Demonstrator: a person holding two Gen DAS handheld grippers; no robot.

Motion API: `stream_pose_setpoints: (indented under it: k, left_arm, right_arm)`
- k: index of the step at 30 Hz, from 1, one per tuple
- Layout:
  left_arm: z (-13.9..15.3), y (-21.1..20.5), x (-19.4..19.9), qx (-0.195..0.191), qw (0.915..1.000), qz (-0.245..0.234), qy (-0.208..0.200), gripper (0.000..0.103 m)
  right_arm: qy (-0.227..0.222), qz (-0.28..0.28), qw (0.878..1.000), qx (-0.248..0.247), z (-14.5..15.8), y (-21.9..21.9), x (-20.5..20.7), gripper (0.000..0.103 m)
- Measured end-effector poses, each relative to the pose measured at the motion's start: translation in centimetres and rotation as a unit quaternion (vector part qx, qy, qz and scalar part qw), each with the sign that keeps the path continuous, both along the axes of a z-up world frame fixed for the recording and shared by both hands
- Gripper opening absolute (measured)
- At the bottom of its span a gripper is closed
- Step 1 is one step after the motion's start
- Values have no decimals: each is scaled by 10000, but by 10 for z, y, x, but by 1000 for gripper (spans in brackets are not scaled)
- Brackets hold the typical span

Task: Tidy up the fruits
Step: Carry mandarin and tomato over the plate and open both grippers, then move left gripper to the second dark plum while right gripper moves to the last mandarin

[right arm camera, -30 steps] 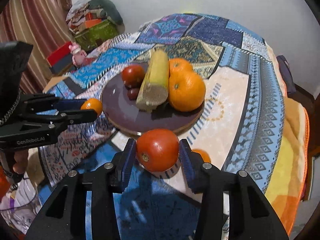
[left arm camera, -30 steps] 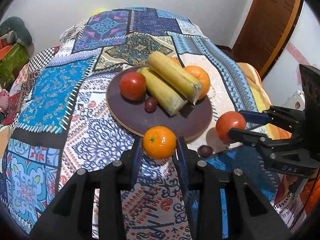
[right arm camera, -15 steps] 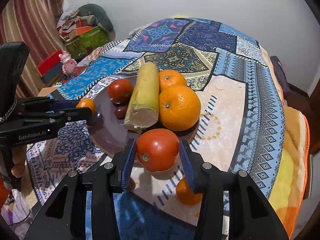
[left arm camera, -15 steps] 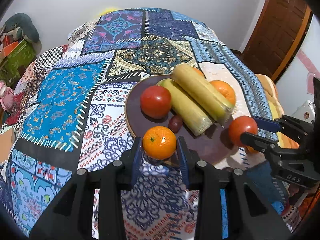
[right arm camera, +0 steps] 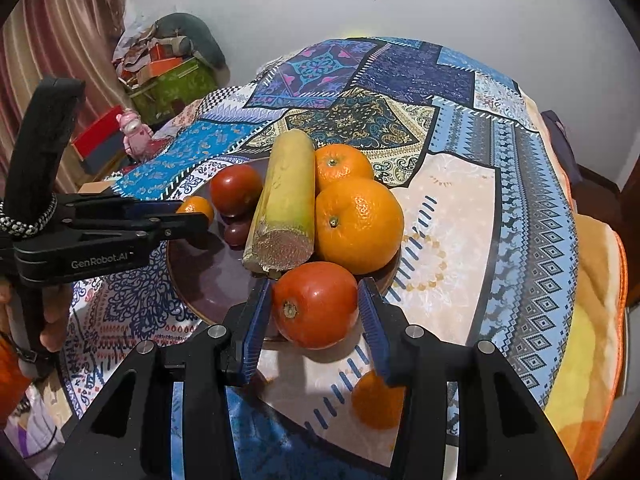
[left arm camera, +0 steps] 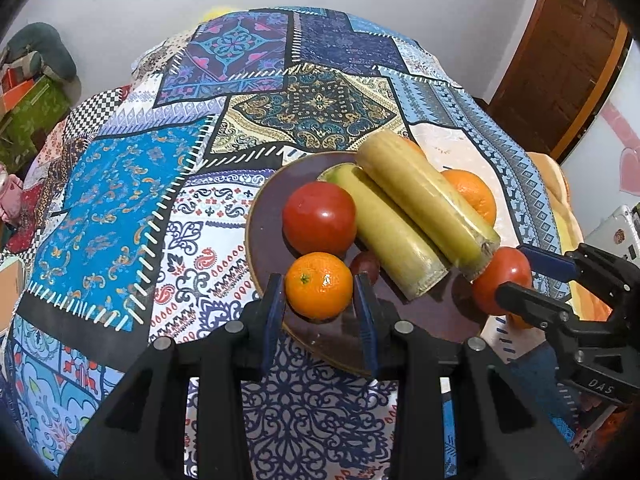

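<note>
My left gripper (left arm camera: 319, 287) is shut on a small orange (left arm camera: 319, 285) and holds it over the near rim of the dark round plate (left arm camera: 264, 224). My right gripper (right arm camera: 316, 306) is shut on a red tomato (right arm camera: 316, 304) at the plate's near edge (right arm camera: 208, 280); it shows in the left wrist view (left arm camera: 502, 280). The plate holds a second tomato (left arm camera: 319, 218), two yellow-green sugarcane pieces (left arm camera: 424, 204), two oranges (right arm camera: 358, 224) and a small dark fruit (left arm camera: 365, 266). Another small orange (right arm camera: 374, 402) lies on the cloth under my right gripper.
The table has a patterned patchwork cloth (left arm camera: 120, 200). A brown door (left arm camera: 560, 52) stands at the right. Boxes and clutter (right arm camera: 168, 76) and a pink toy (right arm camera: 134, 132) sit beyond the table's left side. White wall lies behind.
Both grippers have moved forward toward the plate with their fruit. The small orange and the tomato now hang over the plate's edges instead of over the cloth.
</note>
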State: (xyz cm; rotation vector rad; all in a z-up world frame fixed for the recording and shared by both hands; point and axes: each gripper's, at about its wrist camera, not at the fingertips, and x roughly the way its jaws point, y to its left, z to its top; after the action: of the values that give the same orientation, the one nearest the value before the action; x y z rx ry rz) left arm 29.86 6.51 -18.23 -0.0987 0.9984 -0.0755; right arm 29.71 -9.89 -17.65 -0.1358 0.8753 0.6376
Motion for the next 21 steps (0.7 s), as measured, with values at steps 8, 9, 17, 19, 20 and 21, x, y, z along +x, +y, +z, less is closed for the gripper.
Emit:
stream_pose_setpoints:
  k: [8,9,17,19,20,21]
  left_arm:
    - [5,-4,-7,-83,10000,7,-21,35]
    - [8,-5,-10,-86,10000,0,-45,35]
    - [33,-11,-35,-67,9996,-51,-265,35]
    - [41,-13,-43,-66,9993,-95,-361,35]
    - [46,-16,-47,-58,9990,-127,-419,35]
    - [50,-18,-50,-50,9988,-161,-465,35]
  right_arm:
    - [-112,28,9999,102,10,-6,-4,42]
    - [-135,29,9998,118,12,-7,-6,42]
    - [-194,-117,9997,134,21,-28,-19,42]
    - [-200,-175,9996,128,22,-36,-22,42]
    - [-192,-215,9995,132,23,-41,-24,42]
    - [-179,-244,9995,132,23,-45,-25,42]
